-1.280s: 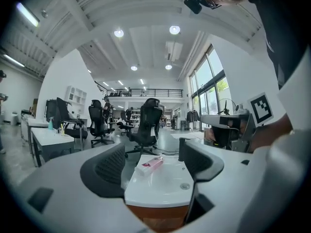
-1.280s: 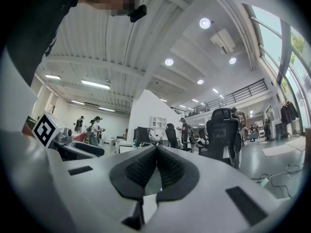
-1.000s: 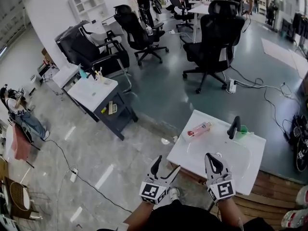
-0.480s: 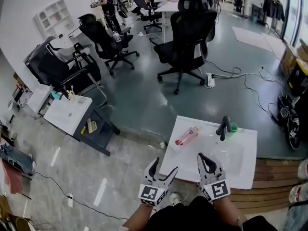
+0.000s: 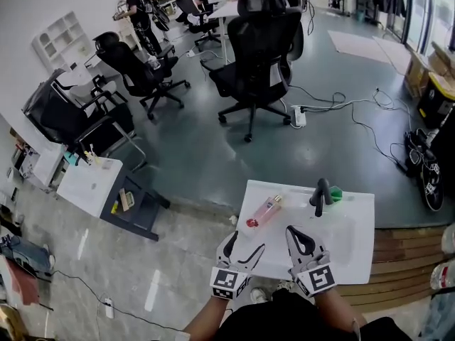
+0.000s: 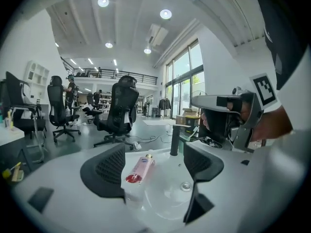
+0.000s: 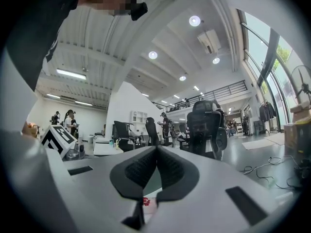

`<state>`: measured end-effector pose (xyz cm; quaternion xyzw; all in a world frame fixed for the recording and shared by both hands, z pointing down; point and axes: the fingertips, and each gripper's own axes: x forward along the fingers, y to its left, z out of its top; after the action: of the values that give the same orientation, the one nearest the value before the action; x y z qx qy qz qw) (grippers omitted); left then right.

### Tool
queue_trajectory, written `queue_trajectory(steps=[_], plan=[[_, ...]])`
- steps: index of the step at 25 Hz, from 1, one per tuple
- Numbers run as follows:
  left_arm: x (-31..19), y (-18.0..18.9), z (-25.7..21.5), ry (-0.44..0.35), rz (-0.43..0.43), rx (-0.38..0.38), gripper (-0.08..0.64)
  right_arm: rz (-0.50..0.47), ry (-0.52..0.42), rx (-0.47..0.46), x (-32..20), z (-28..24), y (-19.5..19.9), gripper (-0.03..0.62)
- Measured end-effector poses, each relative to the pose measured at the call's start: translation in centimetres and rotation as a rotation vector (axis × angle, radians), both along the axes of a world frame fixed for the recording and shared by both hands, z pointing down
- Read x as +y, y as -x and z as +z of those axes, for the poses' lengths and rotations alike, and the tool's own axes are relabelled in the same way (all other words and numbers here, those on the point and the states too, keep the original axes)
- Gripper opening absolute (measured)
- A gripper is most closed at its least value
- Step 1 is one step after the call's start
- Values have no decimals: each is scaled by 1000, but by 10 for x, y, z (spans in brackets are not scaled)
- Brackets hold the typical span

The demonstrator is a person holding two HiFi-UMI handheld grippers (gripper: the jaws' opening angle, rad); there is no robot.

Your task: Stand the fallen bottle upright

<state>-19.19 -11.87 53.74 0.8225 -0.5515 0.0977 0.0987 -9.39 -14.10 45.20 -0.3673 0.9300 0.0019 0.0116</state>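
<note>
A pink bottle (image 5: 264, 210) with a red cap lies on its side on the left rim of the white sink (image 5: 355, 244). In the left gripper view the bottle (image 6: 141, 168) lies just ahead, in line with the gap between the jaws. My left gripper (image 5: 243, 246) hovers open over the sink's front left edge, holding nothing. My right gripper (image 5: 297, 234) is over the front of the basin, and in its own view the right gripper (image 7: 156, 152) has its pads pressed together on nothing. Only the bottle's red cap (image 7: 146, 202) shows below them.
A black faucet (image 5: 321, 194) stands at the back of the sink with a green object (image 5: 335, 192) beside it. The drain (image 6: 185, 186) sits in the basin. A wooden step (image 5: 398, 275) lies to the right. Office chairs (image 5: 256, 55) and a second white sink unit (image 5: 89, 183) stand farther off.
The head view has swung, so the sink now sits lower and more central. Both grippers have stayed by the sink's front edge. The bottle still lies on its side.
</note>
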Motion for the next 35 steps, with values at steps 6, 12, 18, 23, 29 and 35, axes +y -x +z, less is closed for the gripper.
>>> queue_trajectory(steps=[6,12,18,23,29,35], plan=[[-39,-13,9,30,-9,-42,376,-48,-8,23,-33,4,-7,15],[-67,-25,20,62,-2,-135,376,-56,-5,30,-54,6,-22,15],[-86,-34,65,191,58,-262,376,-78,-15,-6,-65,8,-35,15],[-99,-41,91,258,107,-440,376,-119,-3,-28,-61,22,-36,15],[-126,-34,124,399,146,-479,376,-149,-49,7,-61,33,-26,15],[-149,-33,172,570,218,-543,376,-103,-21,31,-77,43,-23,15]])
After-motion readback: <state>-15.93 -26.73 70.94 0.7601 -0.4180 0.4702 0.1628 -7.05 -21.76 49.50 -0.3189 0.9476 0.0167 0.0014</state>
